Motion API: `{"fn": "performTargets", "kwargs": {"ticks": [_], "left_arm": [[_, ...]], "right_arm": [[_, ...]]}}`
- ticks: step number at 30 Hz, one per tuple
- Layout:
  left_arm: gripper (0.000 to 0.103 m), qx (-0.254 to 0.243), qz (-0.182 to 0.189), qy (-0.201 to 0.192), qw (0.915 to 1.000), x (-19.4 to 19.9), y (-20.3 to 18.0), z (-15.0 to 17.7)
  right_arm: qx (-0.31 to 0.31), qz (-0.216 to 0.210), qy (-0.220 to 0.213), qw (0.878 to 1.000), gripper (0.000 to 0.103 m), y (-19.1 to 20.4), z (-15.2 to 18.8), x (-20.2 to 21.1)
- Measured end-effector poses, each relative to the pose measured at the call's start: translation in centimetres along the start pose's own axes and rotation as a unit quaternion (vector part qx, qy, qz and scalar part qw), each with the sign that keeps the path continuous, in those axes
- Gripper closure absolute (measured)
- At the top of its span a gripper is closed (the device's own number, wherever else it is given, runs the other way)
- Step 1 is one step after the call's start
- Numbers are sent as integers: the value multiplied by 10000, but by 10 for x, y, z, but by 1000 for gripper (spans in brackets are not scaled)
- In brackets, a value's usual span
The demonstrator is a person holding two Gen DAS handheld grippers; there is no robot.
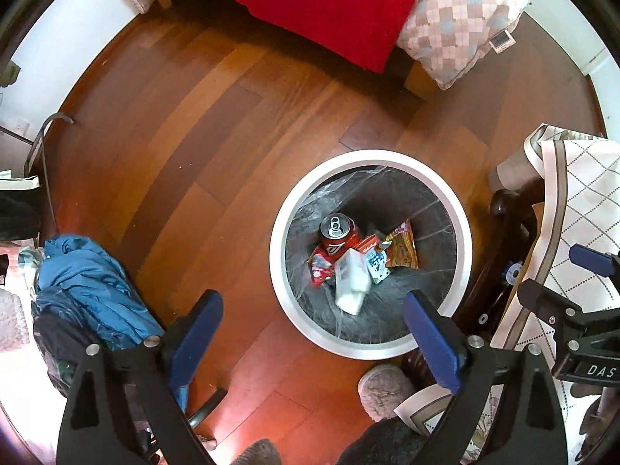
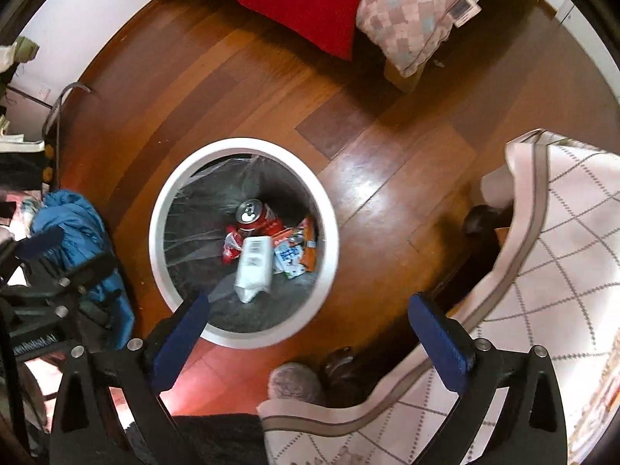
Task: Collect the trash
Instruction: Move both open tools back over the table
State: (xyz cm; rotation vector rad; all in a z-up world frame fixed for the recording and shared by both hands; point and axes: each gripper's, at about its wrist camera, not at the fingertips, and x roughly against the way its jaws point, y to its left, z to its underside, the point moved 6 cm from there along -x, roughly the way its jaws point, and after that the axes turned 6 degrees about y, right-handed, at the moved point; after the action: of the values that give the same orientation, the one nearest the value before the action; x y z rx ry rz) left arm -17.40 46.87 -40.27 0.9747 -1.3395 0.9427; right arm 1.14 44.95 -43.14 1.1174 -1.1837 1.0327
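A round white trash bin (image 1: 372, 157) with a clear liner stands on the wood floor; it also shows in the right wrist view (image 2: 244, 145). Inside lie a red soda can (image 1: 338, 232), a white bottle (image 1: 350, 279), an orange snack wrapper (image 1: 403, 250) and other small wrappers. The can (image 2: 254, 215) and bottle (image 2: 254, 267) show in the right wrist view too. My left gripper (image 1: 314, 317) is open and empty above the bin's near left. My right gripper (image 2: 310, 317) is open and empty above the bin's near right edge. The right gripper's side (image 1: 573, 310) shows in the left wrist view.
A bed with a red blanket (image 1: 310, 4) and a checked pillow (image 1: 457, 19) lies far across the floor. A blue jacket (image 1: 89, 283) sits left. A table with a patterned cloth (image 2: 542, 252) stands right. A grey slipper (image 1: 381, 389) is near the bin.
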Motion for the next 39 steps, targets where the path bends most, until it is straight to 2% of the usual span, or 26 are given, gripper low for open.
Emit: {"fn": "performTargets", "kwargs": {"ticks": [13,26,29,34,39], "left_arm": [[7,-55,-83,-488,9988,54,-8,31],[7,-13,-156,-1391,9901,139,-21,79],[7,5,-192,-1601,9869,160,-27,93],[7,71,-367,-2050,9780,195,-43,123],[7,-40,-220,-2312,9726,210,-85,150]], "right_arm": [[-110,-109,-489,9987,0,5,33,49],[-176,-291,-1485,9883,0,1,87,140],[-229,-440,-1716,9839,0,-2,104,166],[-458,-934,-2295,9677,0,-11,143,217],[-754,-1233,-2801,9490,0,-39,197,255]]}}
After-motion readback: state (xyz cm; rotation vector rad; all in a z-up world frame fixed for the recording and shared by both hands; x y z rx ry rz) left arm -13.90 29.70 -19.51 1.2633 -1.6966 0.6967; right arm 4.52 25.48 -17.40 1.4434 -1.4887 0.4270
